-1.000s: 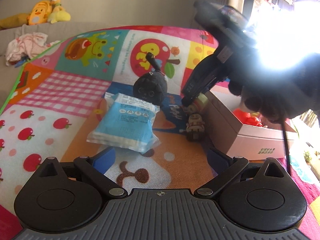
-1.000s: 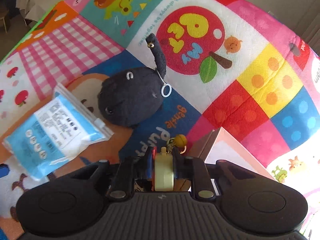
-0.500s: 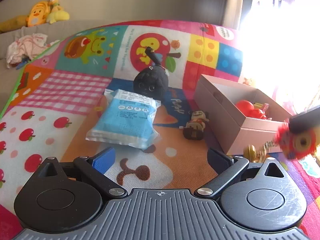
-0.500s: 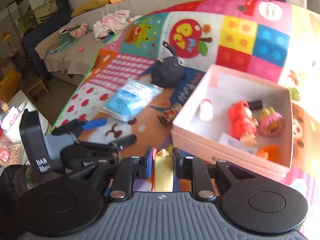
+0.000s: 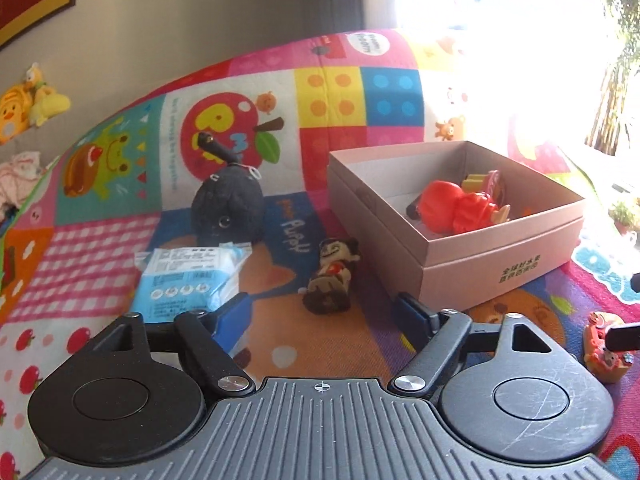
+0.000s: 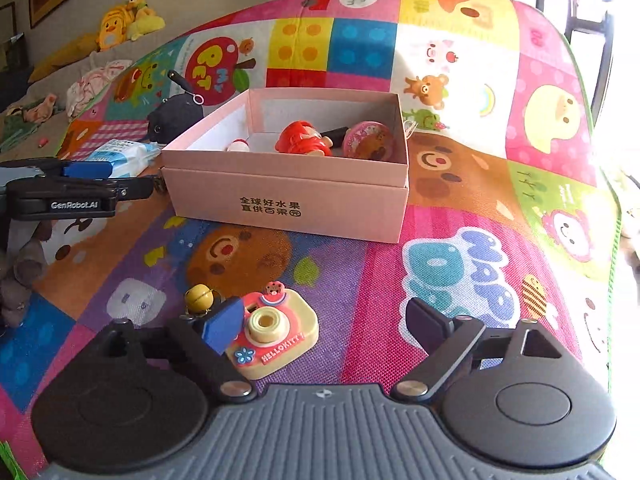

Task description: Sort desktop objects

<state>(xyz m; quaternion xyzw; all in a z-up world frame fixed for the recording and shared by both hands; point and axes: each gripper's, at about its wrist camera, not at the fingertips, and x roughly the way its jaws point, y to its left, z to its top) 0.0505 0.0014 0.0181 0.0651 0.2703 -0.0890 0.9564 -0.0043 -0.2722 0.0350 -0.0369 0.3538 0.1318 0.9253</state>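
Note:
A pink cardboard box (image 6: 296,184) stands on the colourful play mat and holds a red figure (image 6: 302,142), a pink round toy (image 6: 370,140) and a small white item (image 6: 238,146). My right gripper (image 6: 324,322) is open; a toy camera (image 6: 272,330) with a yellow bell (image 6: 199,295) lies on the mat between its fingers, by the left finger. My left gripper (image 5: 324,308) is open above the mat. Ahead of it lie a small brown figurine (image 5: 332,276), a blue wipes packet (image 5: 188,276) and a black plush (image 5: 228,204). The box (image 5: 460,256) stands to its right.
The left gripper's body (image 6: 64,196) shows at the left of the right wrist view. The toy camera also shows at the right edge of the left wrist view (image 5: 604,356). Plush toys (image 6: 128,24) and clothes (image 6: 96,80) lie on a sofa beyond the mat. Bright window glare fills the right.
My right gripper carried the toy camera from beside the black plush to the mat in front of the box, set it down and opened. My left gripper stayed open and shifted a little towards the box.

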